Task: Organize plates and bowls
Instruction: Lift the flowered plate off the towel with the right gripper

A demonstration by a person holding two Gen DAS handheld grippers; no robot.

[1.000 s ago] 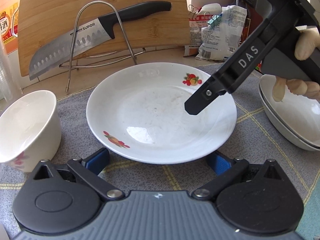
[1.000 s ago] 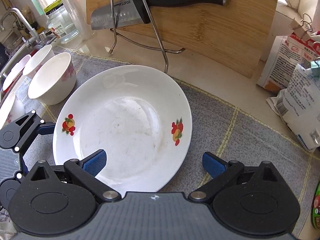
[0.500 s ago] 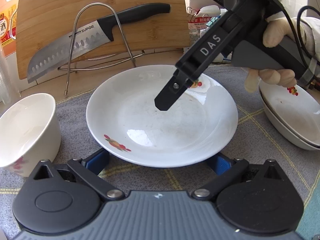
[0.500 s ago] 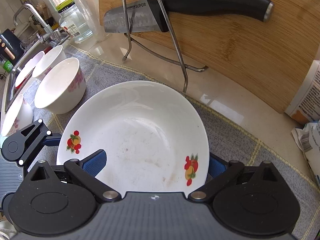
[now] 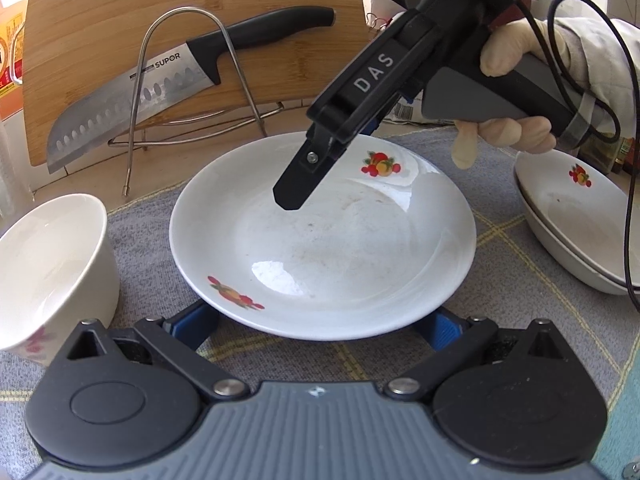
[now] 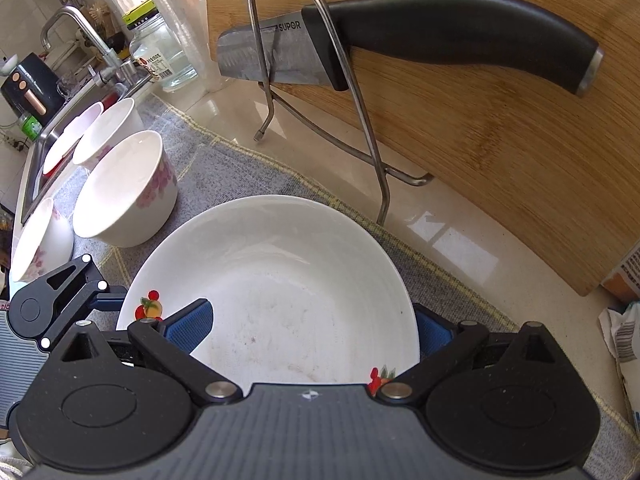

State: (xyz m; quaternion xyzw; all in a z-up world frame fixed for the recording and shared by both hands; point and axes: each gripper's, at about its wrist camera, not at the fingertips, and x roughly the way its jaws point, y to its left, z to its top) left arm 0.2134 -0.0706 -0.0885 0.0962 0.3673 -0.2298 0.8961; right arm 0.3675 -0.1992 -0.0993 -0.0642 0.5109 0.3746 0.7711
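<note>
A white plate [image 5: 340,248] with fruit prints lies on the grey mat; it also shows in the right wrist view [image 6: 288,304]. My left gripper [image 5: 320,326] is open, its blue pads on either side of the plate's near rim, partly under it. My right gripper [image 6: 312,328] is open and hangs over the plate, one pad above the inside, the other past the rim; in the left wrist view one of its fingers [image 5: 300,188] points down over the plate's far half. Stacked plates [image 5: 576,216] sit at the right. White bowls [image 6: 124,188] stand left of the plate.
A bamboo cutting board [image 6: 500,128] leans behind the mat, with a wire rack [image 6: 360,100] holding a knife [image 6: 420,36]. A sink and tap [image 6: 88,44] lie far left. Food bags [image 6: 624,340] lie to the right. A bowl [image 5: 48,268] is beside my left gripper.
My right gripper has moved left and forward over the plate, closer to the cutting board. The left gripper and the plate have hardly moved.
</note>
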